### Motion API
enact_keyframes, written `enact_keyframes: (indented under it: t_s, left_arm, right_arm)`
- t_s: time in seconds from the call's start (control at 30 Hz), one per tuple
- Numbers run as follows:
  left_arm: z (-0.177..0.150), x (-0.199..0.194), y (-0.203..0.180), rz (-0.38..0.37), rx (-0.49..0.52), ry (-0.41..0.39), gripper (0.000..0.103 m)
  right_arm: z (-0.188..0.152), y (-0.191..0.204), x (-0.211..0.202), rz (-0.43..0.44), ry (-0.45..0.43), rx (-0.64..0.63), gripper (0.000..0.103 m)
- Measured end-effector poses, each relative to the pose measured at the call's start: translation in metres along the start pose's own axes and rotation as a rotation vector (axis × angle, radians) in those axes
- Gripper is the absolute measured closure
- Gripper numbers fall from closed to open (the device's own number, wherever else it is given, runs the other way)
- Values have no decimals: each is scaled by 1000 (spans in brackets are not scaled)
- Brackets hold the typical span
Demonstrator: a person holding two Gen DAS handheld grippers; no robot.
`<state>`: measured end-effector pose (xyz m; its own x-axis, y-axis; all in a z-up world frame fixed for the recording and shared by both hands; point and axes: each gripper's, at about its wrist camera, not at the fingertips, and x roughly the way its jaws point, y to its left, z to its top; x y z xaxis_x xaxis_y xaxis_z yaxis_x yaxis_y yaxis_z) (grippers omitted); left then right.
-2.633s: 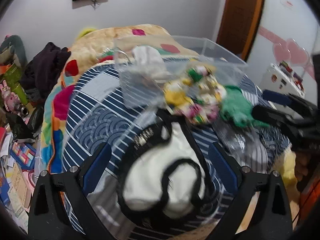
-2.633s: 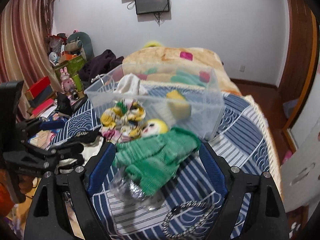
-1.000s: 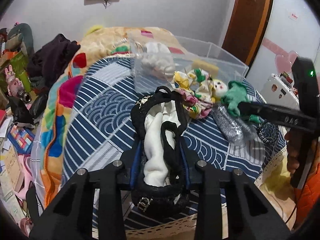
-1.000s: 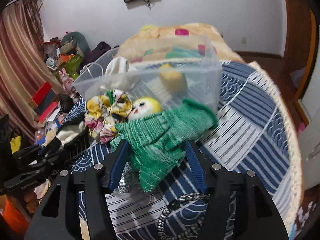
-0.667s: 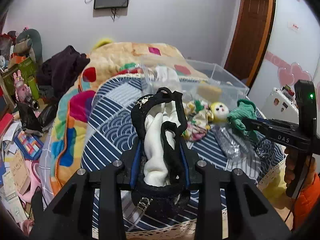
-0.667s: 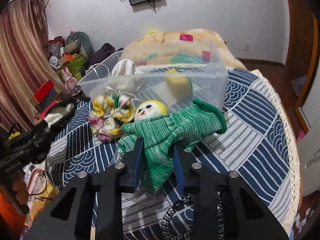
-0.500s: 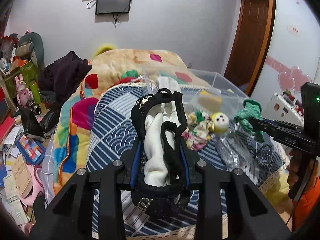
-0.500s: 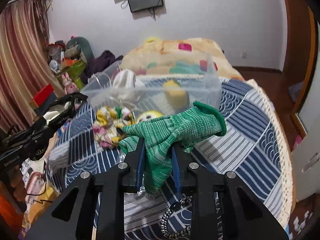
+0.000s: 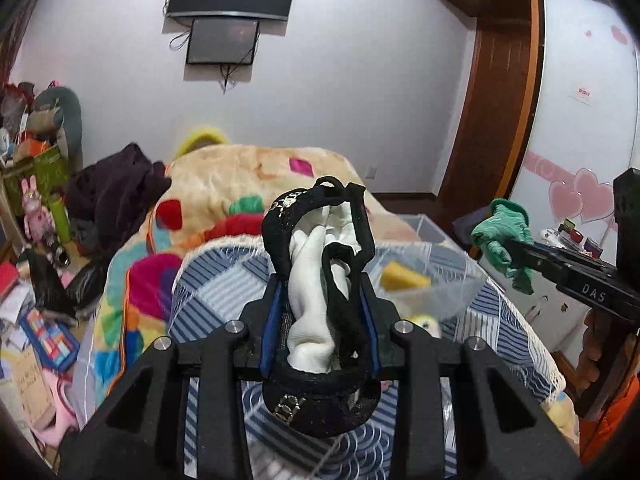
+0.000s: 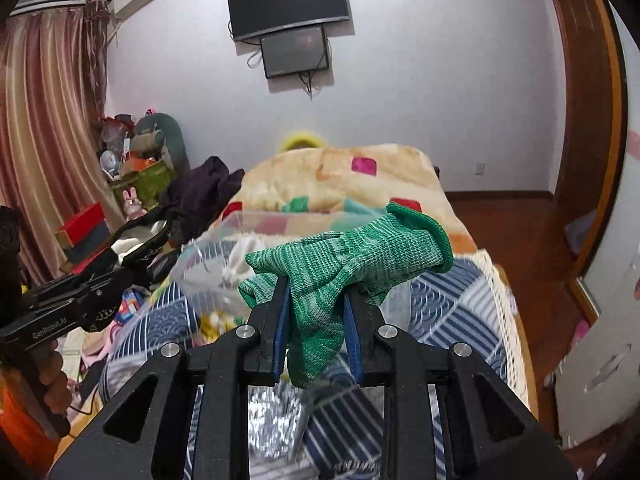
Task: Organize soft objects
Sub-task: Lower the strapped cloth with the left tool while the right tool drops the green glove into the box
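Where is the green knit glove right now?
The green knit glove is clamped in the right gripper, held up above the clear plastic bin; the left wrist view shows it at far right.

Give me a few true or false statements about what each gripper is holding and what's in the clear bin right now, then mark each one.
1. The right gripper is shut on a green knit glove. True.
2. The left gripper is open. False: it is shut on a black and white garment.
3. A yellow sponge lies in the clear plastic bin. True.
4. The green knit glove rests on the bed. False: it is lifted off the blue patterned bedspread.
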<state>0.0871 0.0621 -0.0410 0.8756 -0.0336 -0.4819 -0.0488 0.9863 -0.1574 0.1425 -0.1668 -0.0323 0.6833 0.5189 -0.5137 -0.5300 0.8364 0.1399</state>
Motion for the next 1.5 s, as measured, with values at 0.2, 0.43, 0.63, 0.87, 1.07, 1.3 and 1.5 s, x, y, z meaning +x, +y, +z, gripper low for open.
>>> enact_keyframes:
  t_s: [0.2,0.43,0.63,0.87,1.07,1.3,1.5]
  left_arm:
    - [22,28,-5,-37,8,24,68]
    - [32,68,-11,-48,37,84,68]
    - [31,104,-10,-56,40,167,68]
    - [28,138,-13,-73,44,252,68]
    - [28,151,-12,-58,50,275,68]
    - [23,155,-10,-34,58,289,60]
    - [23,141,-13,0,91,256,46]
  right_arm:
    - [19,5,21,-11,11,-55,81]
    - [34,11,53,12,68,-97,81]
    - [30,17,91,36,182,-129,81]
    - [24,14,127,53,312,-155,81]
    - [19,19,138,58,372,-216,81]
    - [16,17,143,55,398,-191,77]
    - [15,17,139,46,419,-221,72]
